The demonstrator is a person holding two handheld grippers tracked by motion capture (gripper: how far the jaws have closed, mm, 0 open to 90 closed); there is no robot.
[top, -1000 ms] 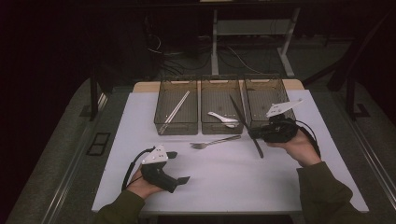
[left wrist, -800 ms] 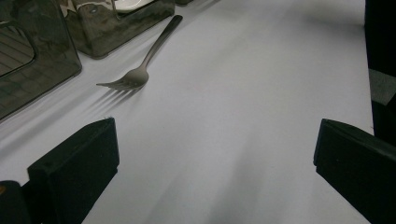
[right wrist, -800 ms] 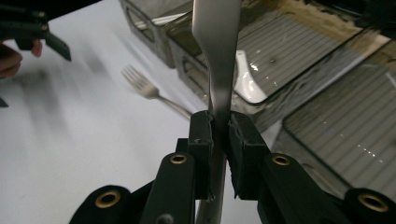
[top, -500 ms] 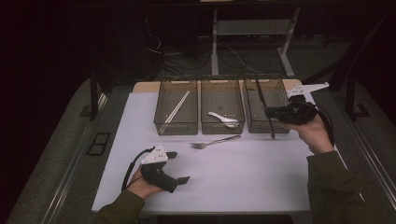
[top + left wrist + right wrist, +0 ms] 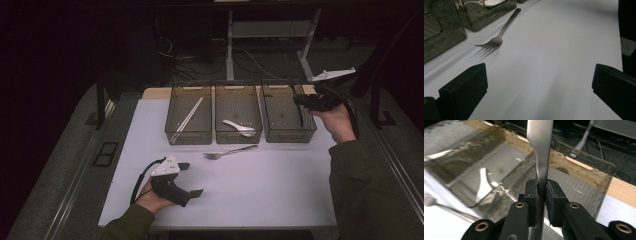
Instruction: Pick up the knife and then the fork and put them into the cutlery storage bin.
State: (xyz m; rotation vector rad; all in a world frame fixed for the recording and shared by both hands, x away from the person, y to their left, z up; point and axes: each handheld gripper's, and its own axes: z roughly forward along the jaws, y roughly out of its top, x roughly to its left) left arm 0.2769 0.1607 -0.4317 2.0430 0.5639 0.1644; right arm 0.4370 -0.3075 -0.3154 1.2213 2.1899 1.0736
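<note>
Right gripper view: a metal knife (image 5: 540, 150) is clamped between the right gripper (image 5: 541, 195) jaws, held above the rightmost bin (image 5: 287, 112). The left gripper (image 5: 539, 82) is spread wide, empty, on the white table (image 5: 270, 185) near the fork (image 5: 500, 35).

- A brushed, dull-shining metal is seen on the fork (image 5: 499, 35) and the clamped utensil (image 5: 540, 150).
- Smoky, glossy plastic is shown by the bins (image 5: 289, 117).
- The counter (image 5: 280, 185) is covered matt white, possibly by paper.
- A bare wood edge (image 5: 621, 191) is visible.
</note>
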